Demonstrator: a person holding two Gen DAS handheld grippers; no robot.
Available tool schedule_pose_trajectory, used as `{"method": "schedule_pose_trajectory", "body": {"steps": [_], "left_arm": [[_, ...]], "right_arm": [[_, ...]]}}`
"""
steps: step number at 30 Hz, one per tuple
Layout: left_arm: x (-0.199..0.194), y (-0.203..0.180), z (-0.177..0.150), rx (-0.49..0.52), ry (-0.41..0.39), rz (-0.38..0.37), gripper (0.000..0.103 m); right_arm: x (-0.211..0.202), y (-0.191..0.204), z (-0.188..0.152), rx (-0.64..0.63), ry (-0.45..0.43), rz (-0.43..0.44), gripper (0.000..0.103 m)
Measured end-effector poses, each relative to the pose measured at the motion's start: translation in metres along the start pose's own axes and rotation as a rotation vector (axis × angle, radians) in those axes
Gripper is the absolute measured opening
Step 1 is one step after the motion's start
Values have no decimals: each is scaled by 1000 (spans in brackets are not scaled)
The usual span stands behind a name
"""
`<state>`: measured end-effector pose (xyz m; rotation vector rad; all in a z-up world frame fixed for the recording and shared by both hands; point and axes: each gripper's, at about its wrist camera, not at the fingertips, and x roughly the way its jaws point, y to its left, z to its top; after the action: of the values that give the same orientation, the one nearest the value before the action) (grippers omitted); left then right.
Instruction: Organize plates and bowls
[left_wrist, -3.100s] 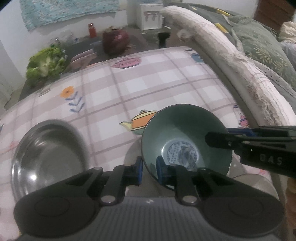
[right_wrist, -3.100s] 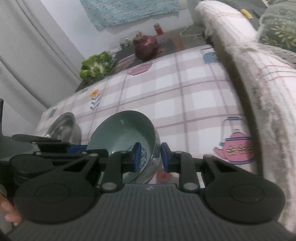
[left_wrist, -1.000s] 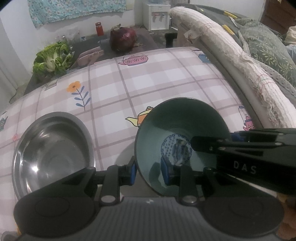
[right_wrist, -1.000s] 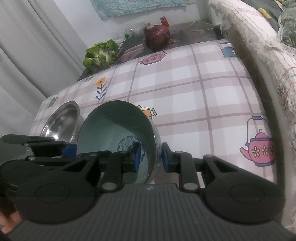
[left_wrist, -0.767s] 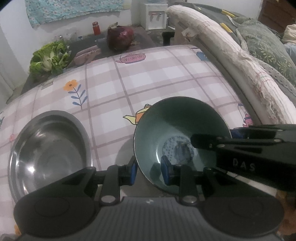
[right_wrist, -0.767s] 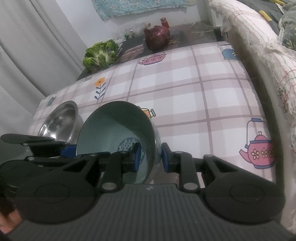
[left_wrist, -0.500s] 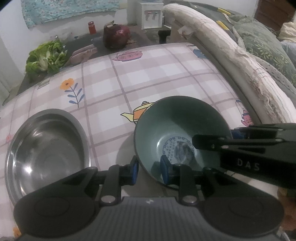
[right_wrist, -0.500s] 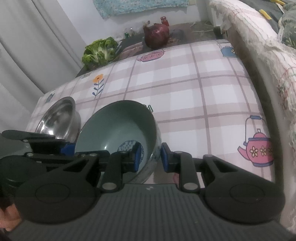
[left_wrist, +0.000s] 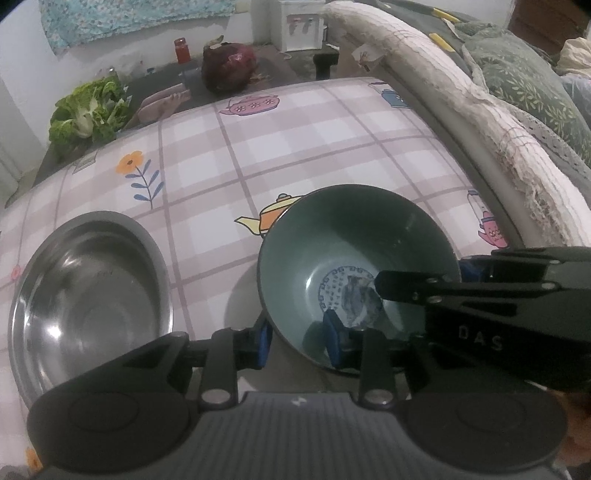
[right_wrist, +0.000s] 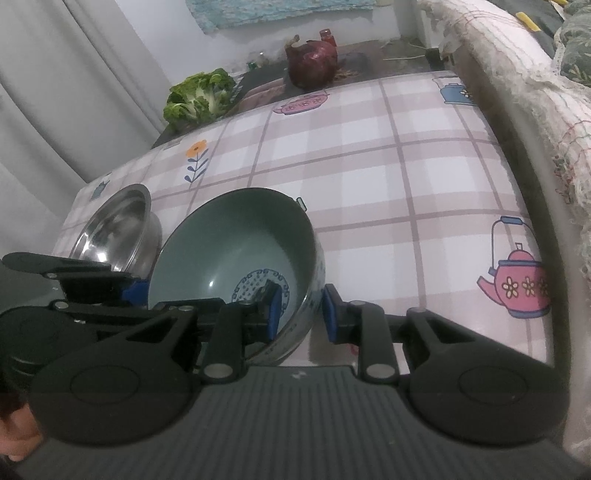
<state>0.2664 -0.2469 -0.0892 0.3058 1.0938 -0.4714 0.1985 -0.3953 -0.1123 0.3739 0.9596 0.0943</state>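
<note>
A checked tablecloth (left_wrist: 332, 155) is spread over the table, and a steel bowl (left_wrist: 92, 291) is seen on it to the left. Just beside it, the green ceramic bowl (left_wrist: 354, 258) is held tilted, close above the cloth or barely touching it. Its near rim is straddled by the left gripper (left_wrist: 295, 338), whose jaws have just been opening a little, so that grip appears looser. The opposite rim is pinched by the right gripper (right_wrist: 299, 312), one pad inside and one outside, narrowly closed. If the left pads are released while the bowl is tilted, the weight is likely to be thrown onto a single thin rim pinch, and the glazed bowl could slip, swing or knock the steel bowl.
</note>
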Motion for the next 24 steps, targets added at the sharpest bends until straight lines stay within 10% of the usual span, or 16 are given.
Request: {"method": "schedule_pose_trajectory", "body": {"steps": [24], "left_arm": [[-38, 15, 3, -39, -74, 8, 30]], "right_arm": [[-24, 23, 17, -45, -36, -8, 22]]}}
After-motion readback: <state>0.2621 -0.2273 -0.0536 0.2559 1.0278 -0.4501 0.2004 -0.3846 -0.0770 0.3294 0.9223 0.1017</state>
